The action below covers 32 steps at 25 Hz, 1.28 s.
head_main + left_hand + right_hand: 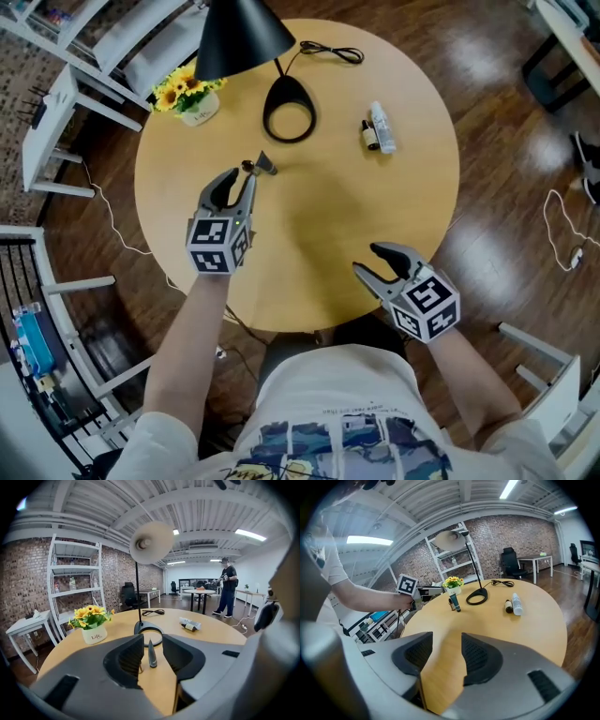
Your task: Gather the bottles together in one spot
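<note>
A slim dark tube (pixel 152 654) stands upright on the round wooden table (pixel 309 234), right in front of my left gripper (pixel 243 175). That gripper's jaws are open, with the tube in the gap and untouched by either pad. A tiny dark bottle (pixel 248 167) stands just beside the tube (pixel 266 164). Across the table a small brown bottle (pixel 370 135) and a white bottle (pixel 382 127) lie side by side. My right gripper (pixel 366 258) hovers open and holds nothing at the near right edge. Its own view shows the tube (pixel 456 603) and the two lying bottles (pixel 513 605).
A black lamp with a ring base (pixel 289 109) stands at the back middle, its shade (pixel 239 36) overhanging the table. A pot of yellow flowers (pixel 192 98) is at the back left, and a black cable (pixel 333 51) lies at the far edge. White shelving (pixel 56 112) stands to the left.
</note>
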{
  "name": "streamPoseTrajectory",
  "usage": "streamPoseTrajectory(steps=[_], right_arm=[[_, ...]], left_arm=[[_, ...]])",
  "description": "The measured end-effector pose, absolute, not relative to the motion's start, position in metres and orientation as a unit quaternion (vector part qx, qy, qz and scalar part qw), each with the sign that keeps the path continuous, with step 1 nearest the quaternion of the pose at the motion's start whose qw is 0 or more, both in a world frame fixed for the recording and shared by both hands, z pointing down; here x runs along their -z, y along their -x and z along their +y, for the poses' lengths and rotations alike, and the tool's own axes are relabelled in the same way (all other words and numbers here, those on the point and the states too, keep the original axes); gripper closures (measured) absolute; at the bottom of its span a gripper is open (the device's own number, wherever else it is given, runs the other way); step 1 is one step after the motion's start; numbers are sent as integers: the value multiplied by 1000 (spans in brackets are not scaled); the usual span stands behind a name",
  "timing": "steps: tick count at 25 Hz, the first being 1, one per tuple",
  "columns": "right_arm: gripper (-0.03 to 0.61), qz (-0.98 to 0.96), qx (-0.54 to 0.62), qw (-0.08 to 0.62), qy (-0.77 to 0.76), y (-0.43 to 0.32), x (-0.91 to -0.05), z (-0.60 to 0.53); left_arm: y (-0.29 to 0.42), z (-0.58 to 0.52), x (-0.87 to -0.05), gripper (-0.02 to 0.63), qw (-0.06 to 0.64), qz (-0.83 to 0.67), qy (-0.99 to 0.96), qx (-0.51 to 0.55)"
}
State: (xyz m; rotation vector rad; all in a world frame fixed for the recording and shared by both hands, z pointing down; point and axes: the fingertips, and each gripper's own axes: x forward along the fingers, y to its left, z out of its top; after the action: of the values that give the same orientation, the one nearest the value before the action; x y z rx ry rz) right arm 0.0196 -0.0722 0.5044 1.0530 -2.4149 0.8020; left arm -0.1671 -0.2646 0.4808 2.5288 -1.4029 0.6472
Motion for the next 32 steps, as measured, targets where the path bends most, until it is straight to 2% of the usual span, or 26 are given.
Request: streamPoseTrajectory(steps=[8, 14, 18, 22, 32], right_arm=[[360, -873, -236, 189, -382, 14, -469, -37], [328, -865, -211, 192, -413, 55, -444, 24], [328, -854, -194, 187, -445, 73, -427, 55], [328, -853, -177, 191, -453, 92, -417, 87], [328, -845, -182, 204, -460, 122, -423, 163]], left_arm=[[204, -129, -440, 489, 138, -469, -852, -188], [272, -10, -414, 488, 178, -493, -837, -154], [314, 54, -403, 488, 187, -519, -823, -137], [345, 96, -408, 486, 210, -524, -818, -112], [397, 171, -434, 486, 252, -542, -792, -125]])
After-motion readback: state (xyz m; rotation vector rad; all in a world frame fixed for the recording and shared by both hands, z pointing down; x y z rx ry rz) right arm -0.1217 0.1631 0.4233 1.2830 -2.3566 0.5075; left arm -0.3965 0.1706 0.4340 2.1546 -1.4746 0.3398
